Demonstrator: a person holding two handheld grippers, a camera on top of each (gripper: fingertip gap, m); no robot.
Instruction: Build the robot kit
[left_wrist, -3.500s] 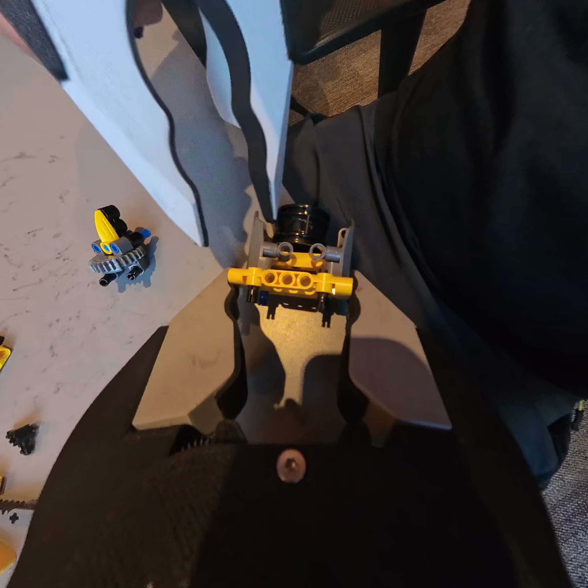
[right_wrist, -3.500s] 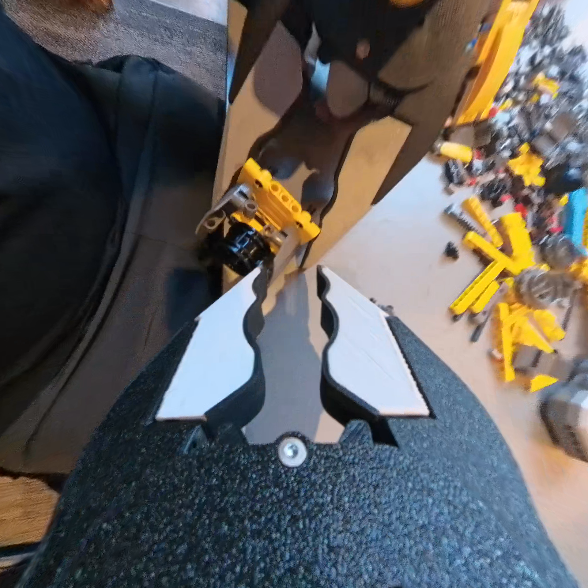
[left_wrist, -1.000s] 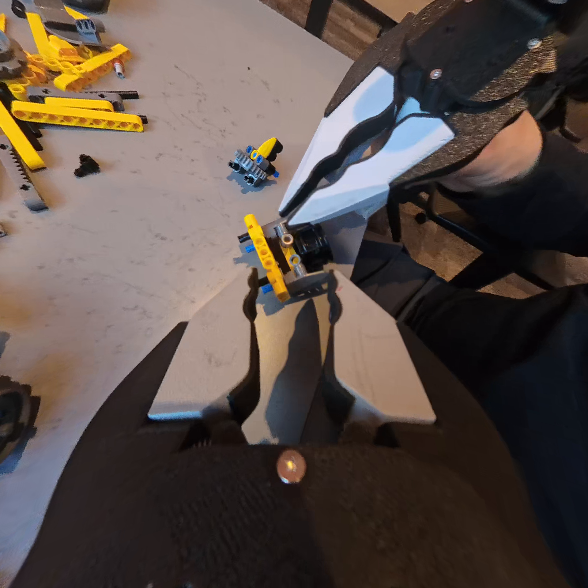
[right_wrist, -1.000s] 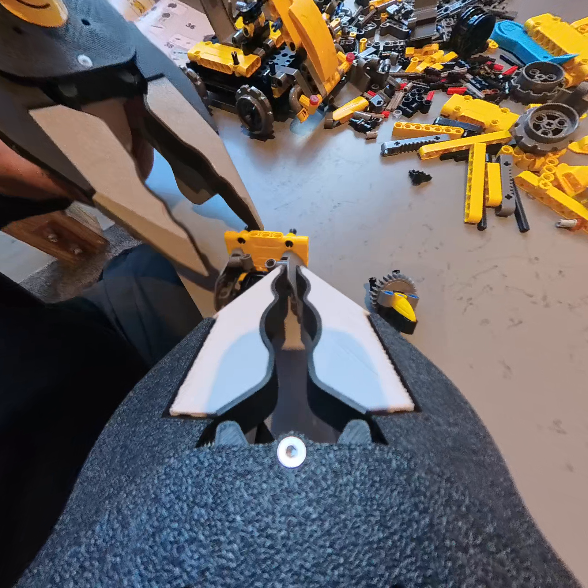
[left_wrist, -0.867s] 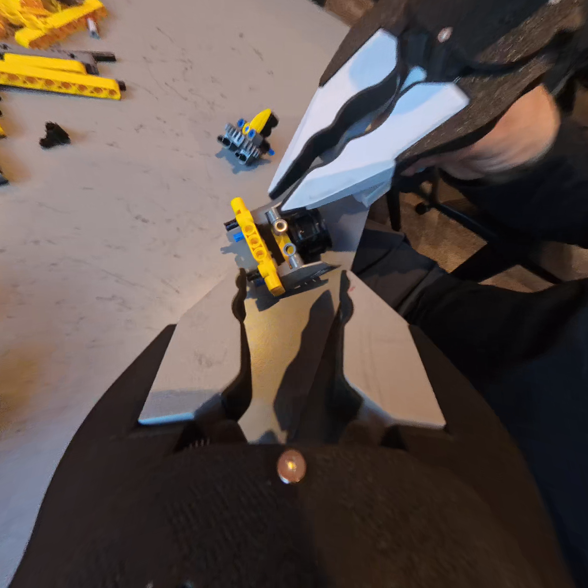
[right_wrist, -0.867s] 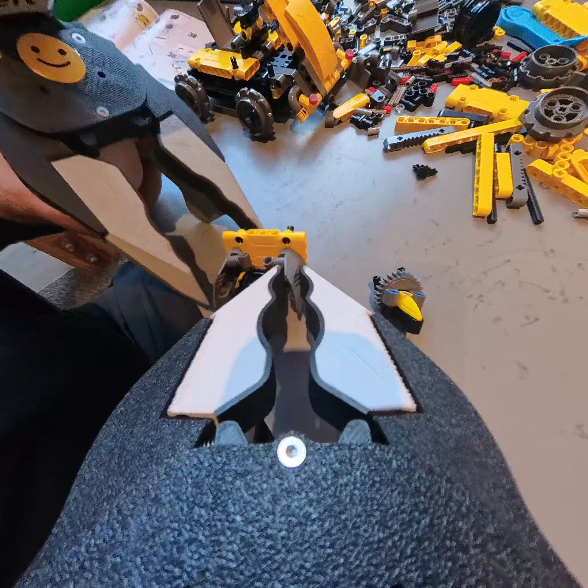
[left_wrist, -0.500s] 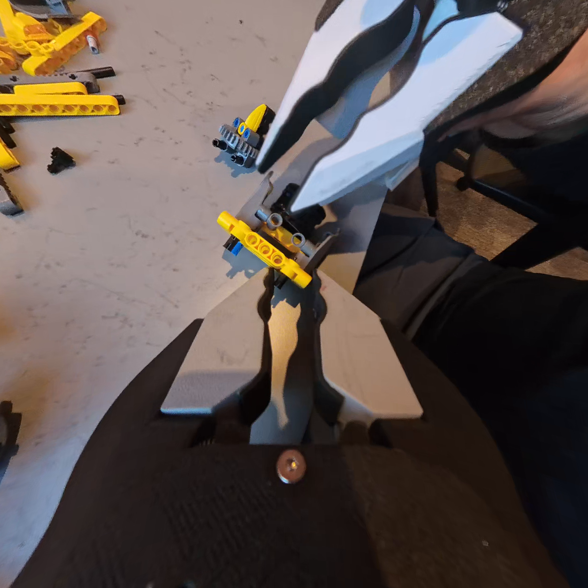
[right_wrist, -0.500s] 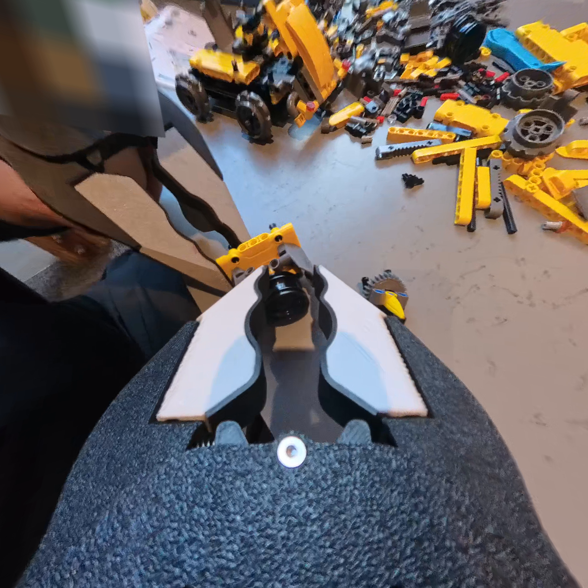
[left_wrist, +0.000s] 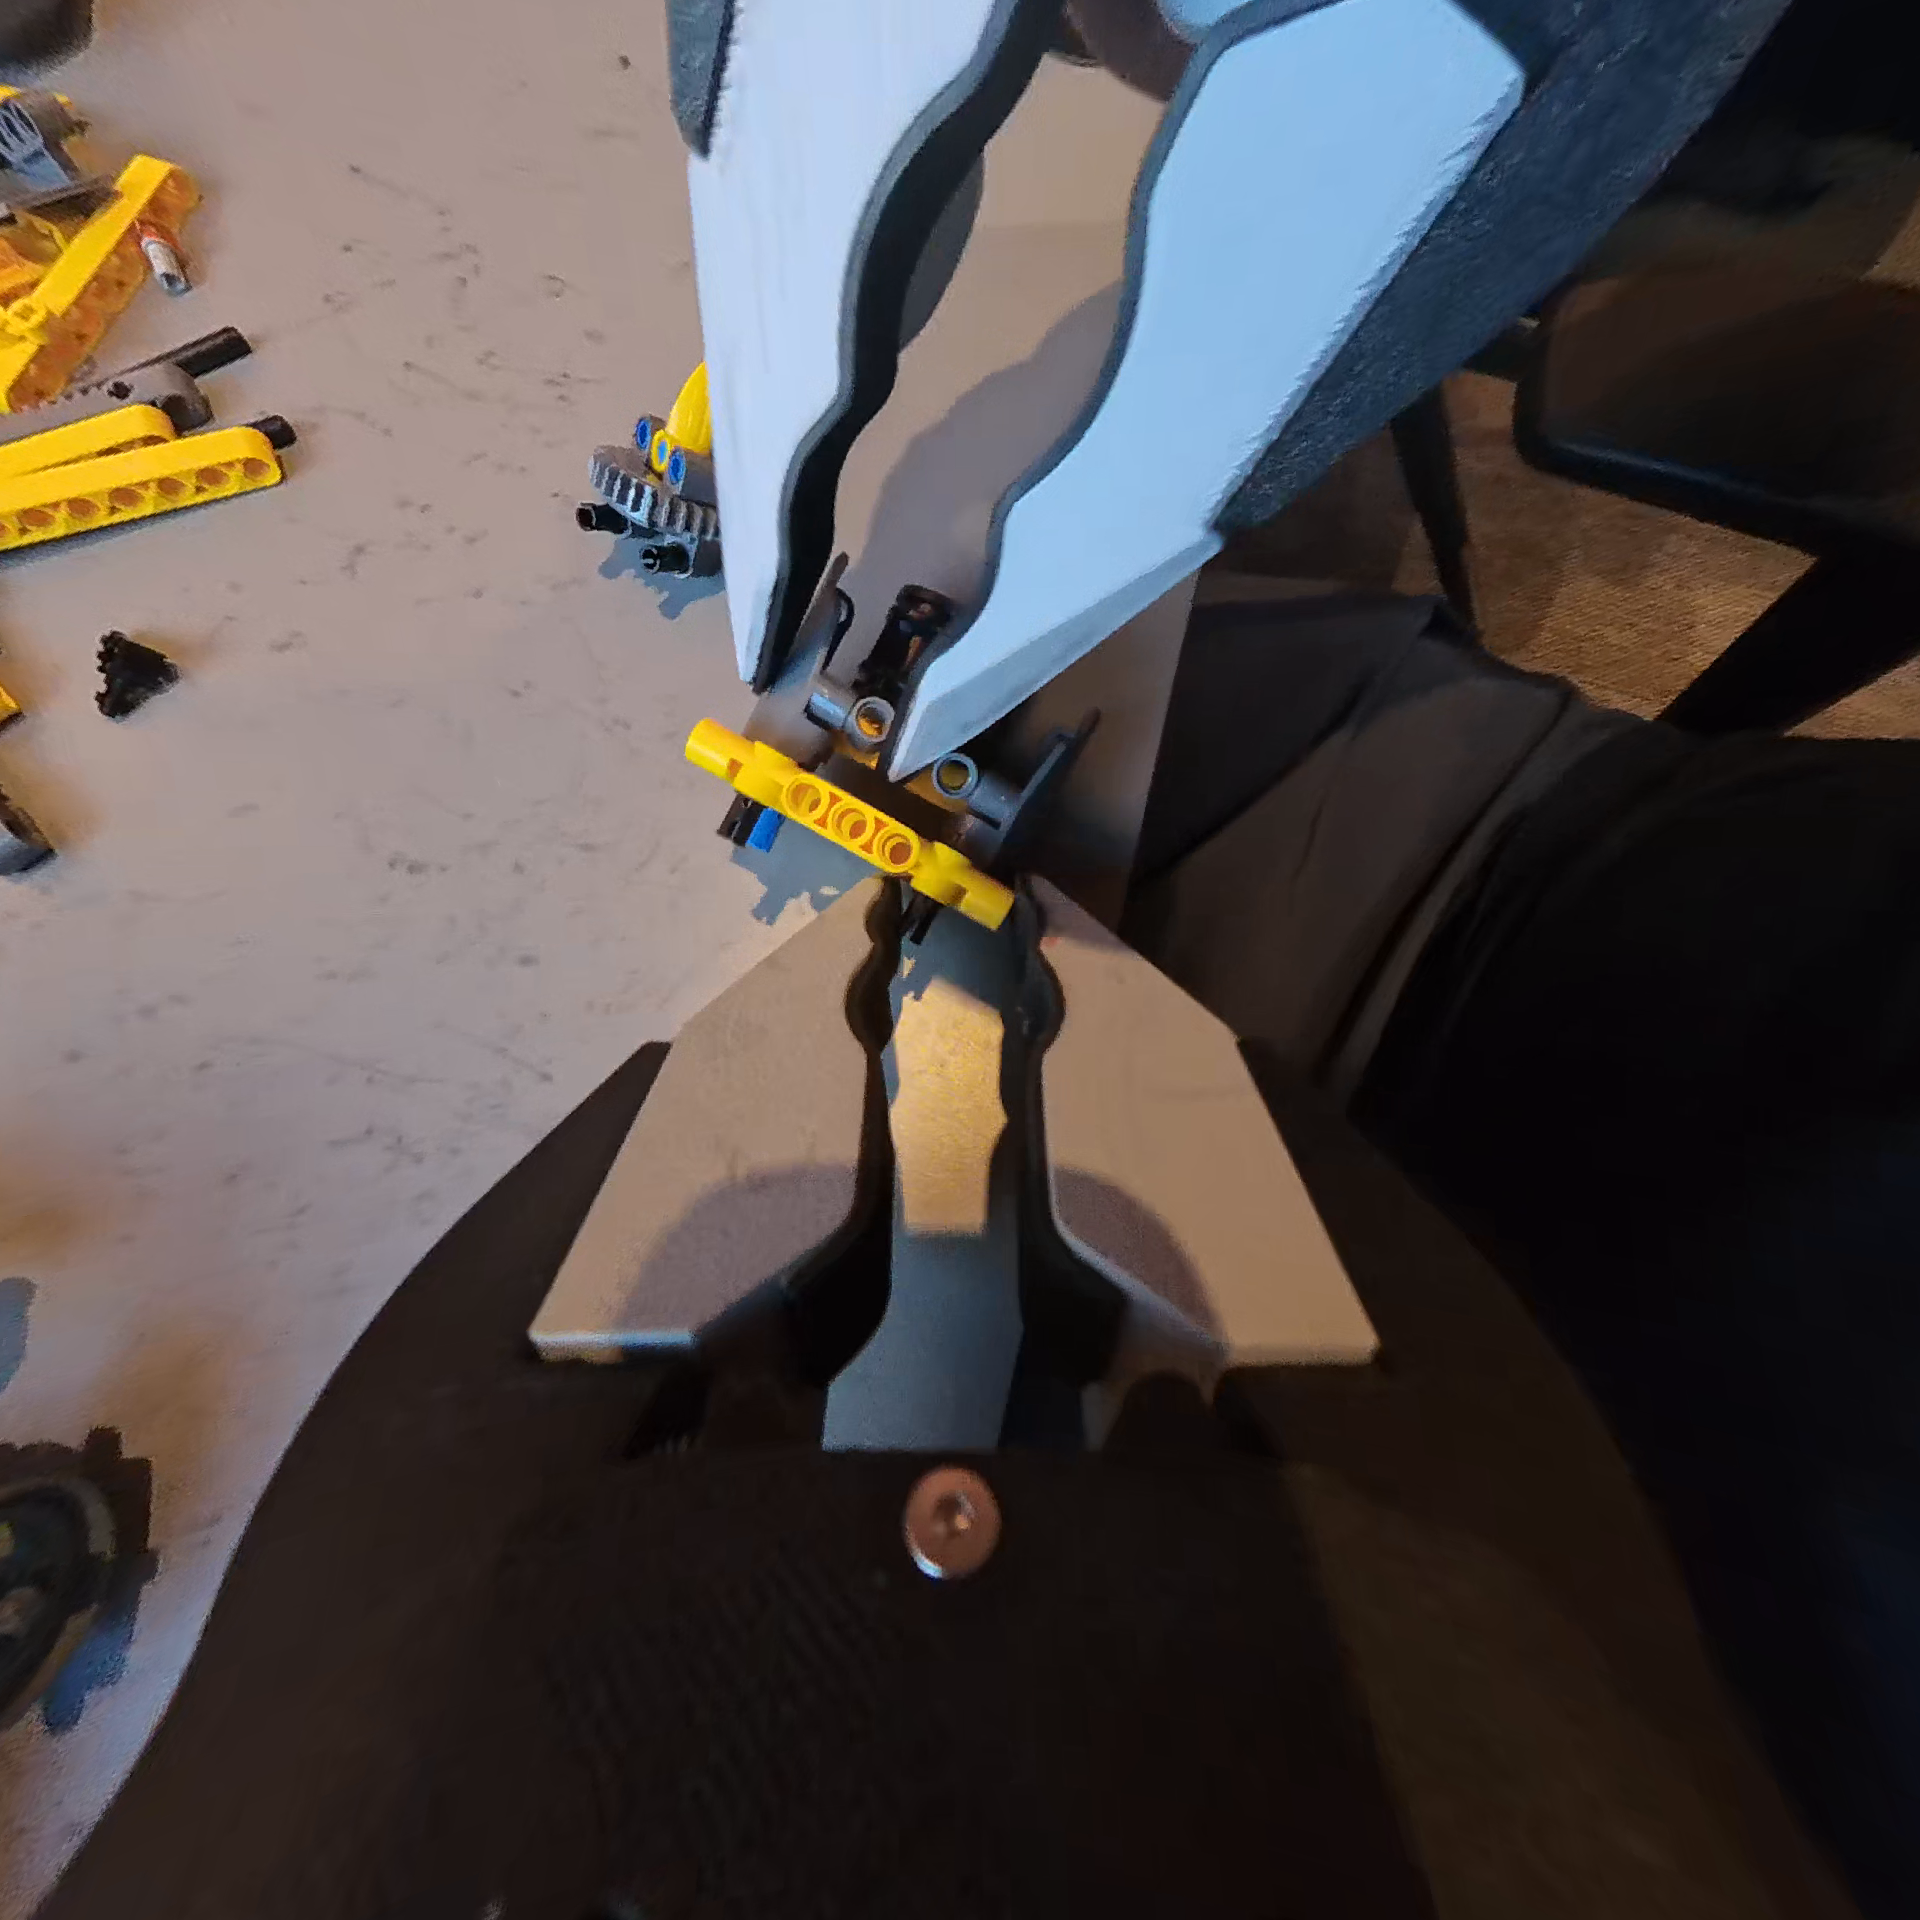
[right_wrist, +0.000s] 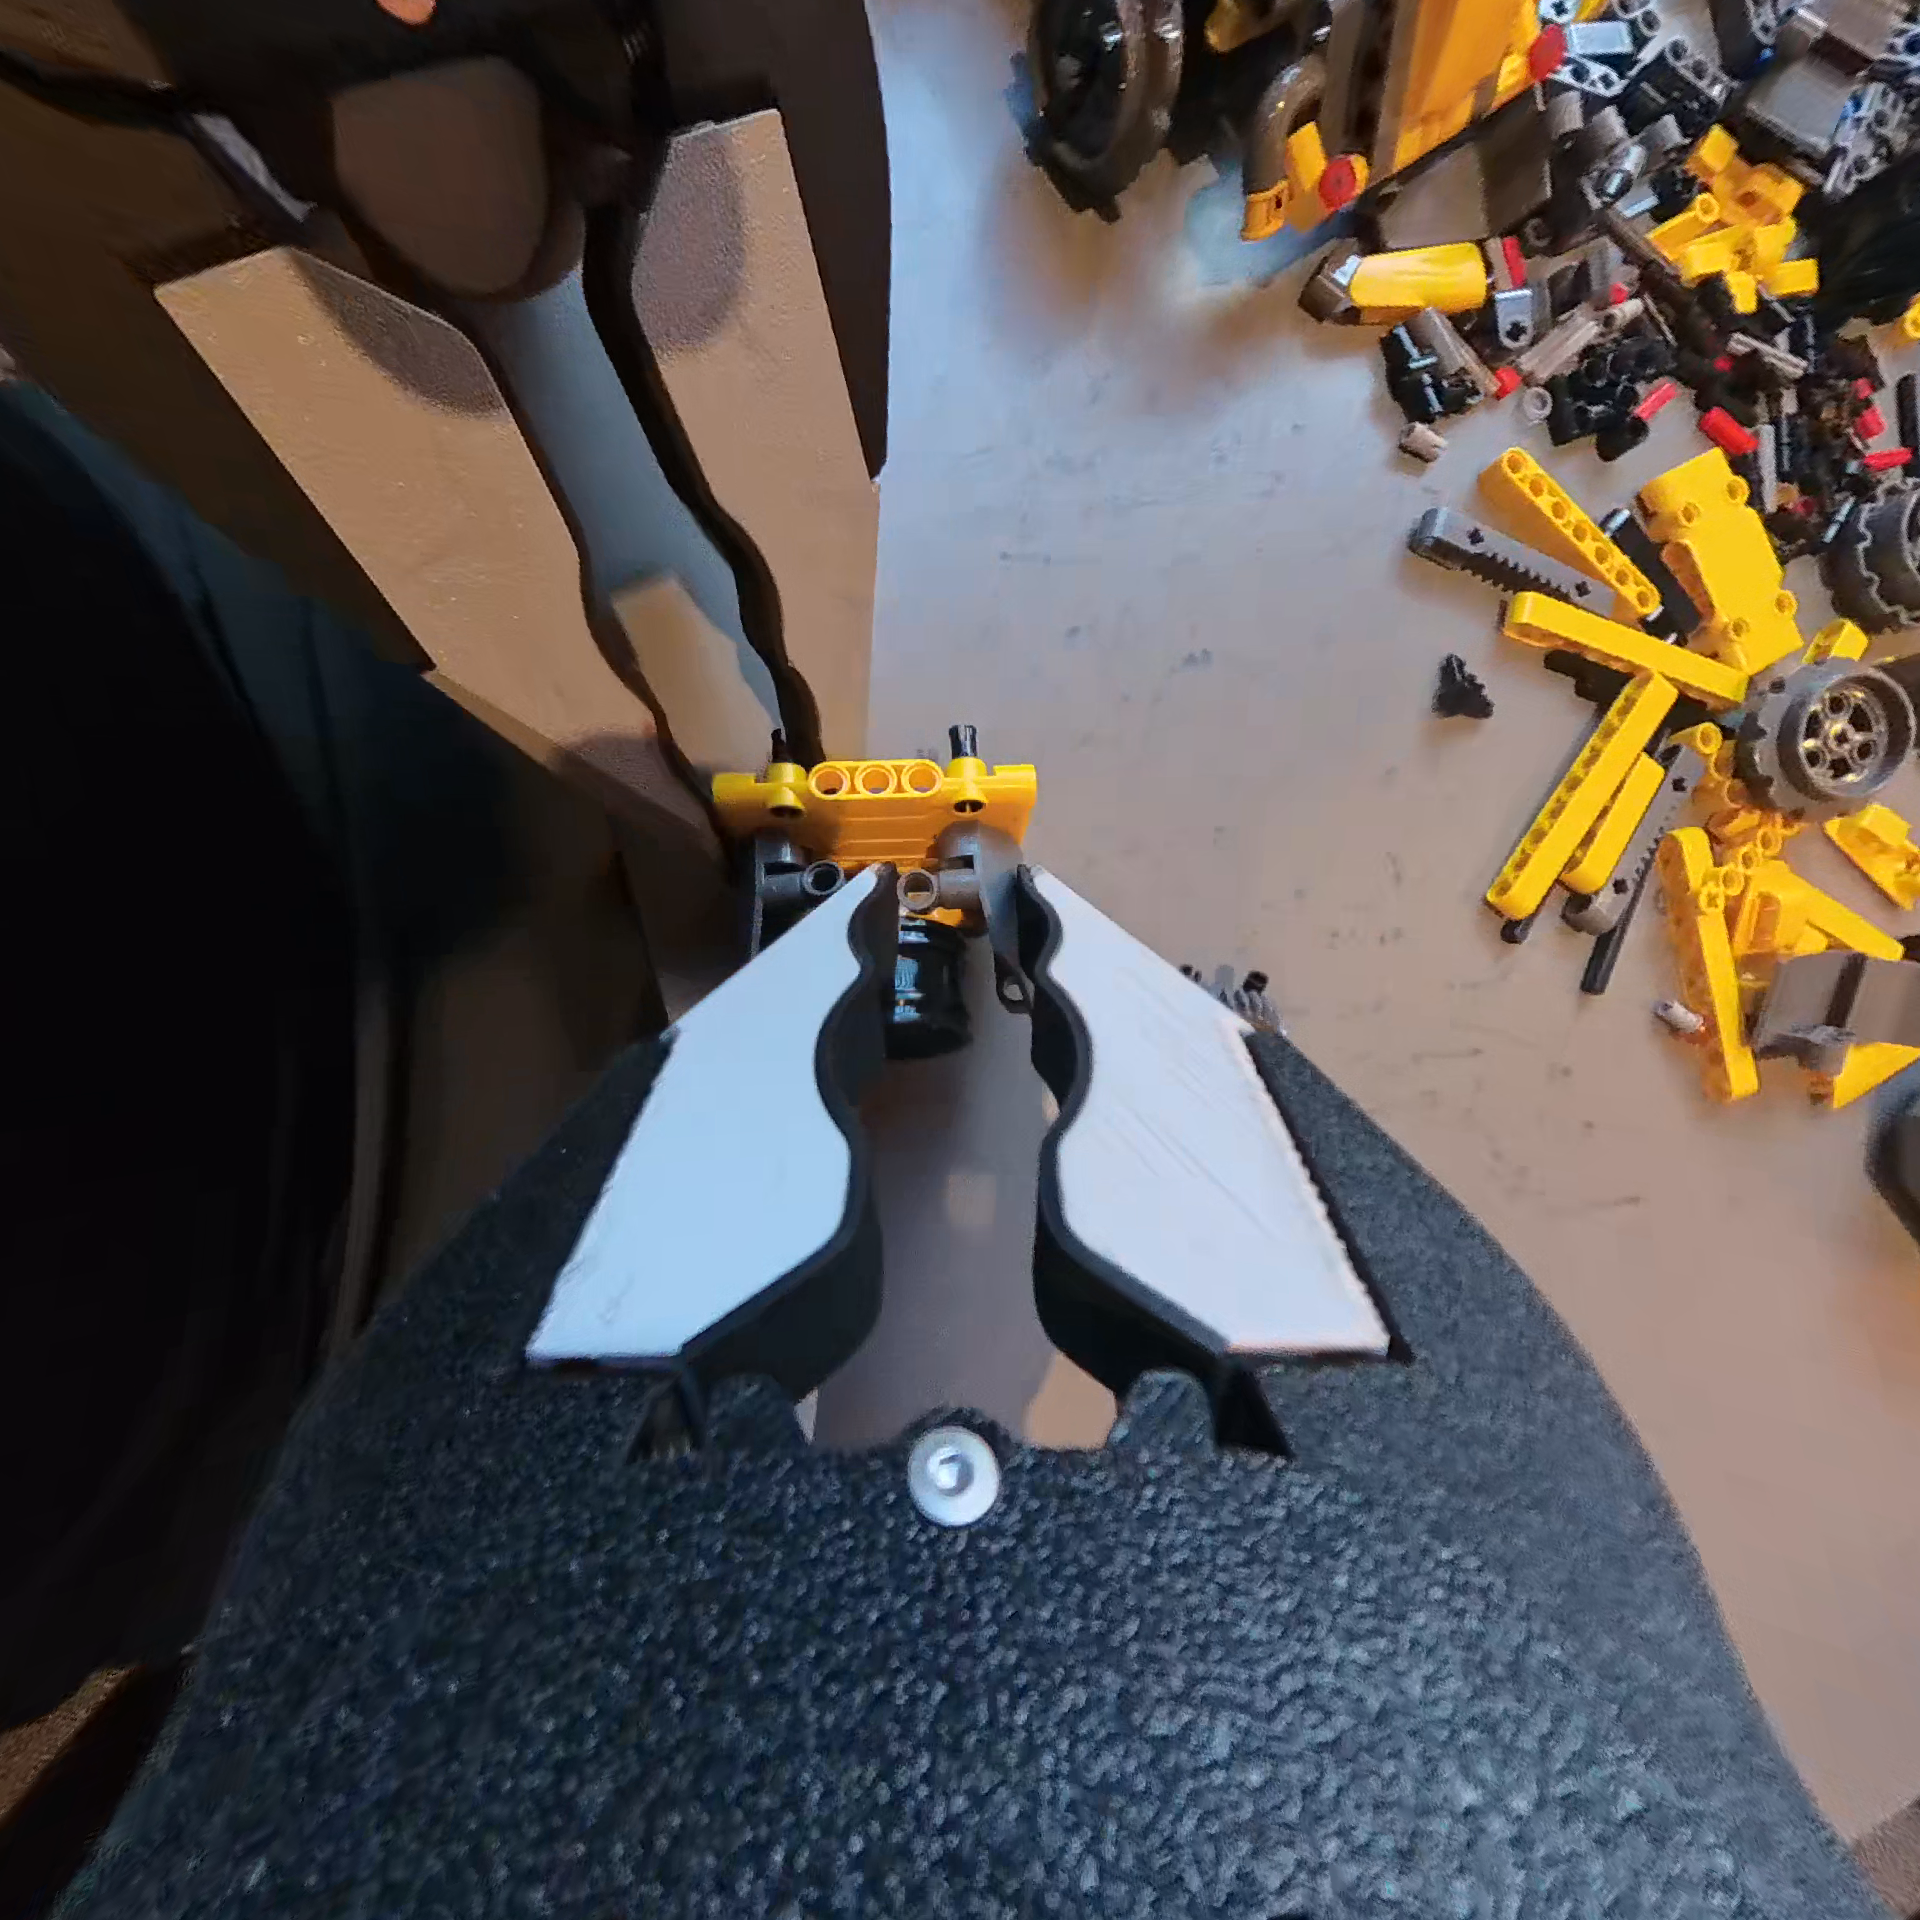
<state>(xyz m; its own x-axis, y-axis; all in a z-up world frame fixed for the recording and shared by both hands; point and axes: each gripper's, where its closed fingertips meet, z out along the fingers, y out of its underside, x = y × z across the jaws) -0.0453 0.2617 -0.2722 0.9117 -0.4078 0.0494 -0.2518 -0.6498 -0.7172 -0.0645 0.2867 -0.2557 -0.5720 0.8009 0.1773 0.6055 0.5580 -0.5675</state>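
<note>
A small assembly (left_wrist: 852, 821), made of a yellow beam, grey connectors, a grey panel and a black cylinder, is held just above the pale table (left_wrist: 364, 831) near its edge. My left gripper (left_wrist: 951, 904) is shut on the end of the yellow beam. My right gripper (left_wrist: 831, 717) comes from the opposite side. In the right wrist view the right gripper (right_wrist: 951, 878) is closed on the grey connectors and panel of the assembly (right_wrist: 878, 795), with the black cylinder (right_wrist: 925, 977) between its fingers. The left gripper (right_wrist: 790, 758) reaches in from the upper left.
A small gear piece with a yellow cap (left_wrist: 660, 488) lies just behind the assembly. Yellow beams (left_wrist: 135, 483) and a small black piece (left_wrist: 130, 675) lie farther left. A pile of loose parts with a wheel (right_wrist: 1834, 732) fills the right. A person's dark clothing (left_wrist: 1558, 935) is beyond the table edge. Only a small space, under 4 cm, lies between the two pairs of fingers. The small black piece (left_wrist: 130, 675) lies around 12 cm away from my right fingertips. Seen from the right wrist view (right_wrist: 1455, 688) as well.
The right gripper has swung round to face the left one head-on and shifted its hold from the black cylinder to the grey connectors. The left gripper went from open to shut on the yellow beam.
</note>
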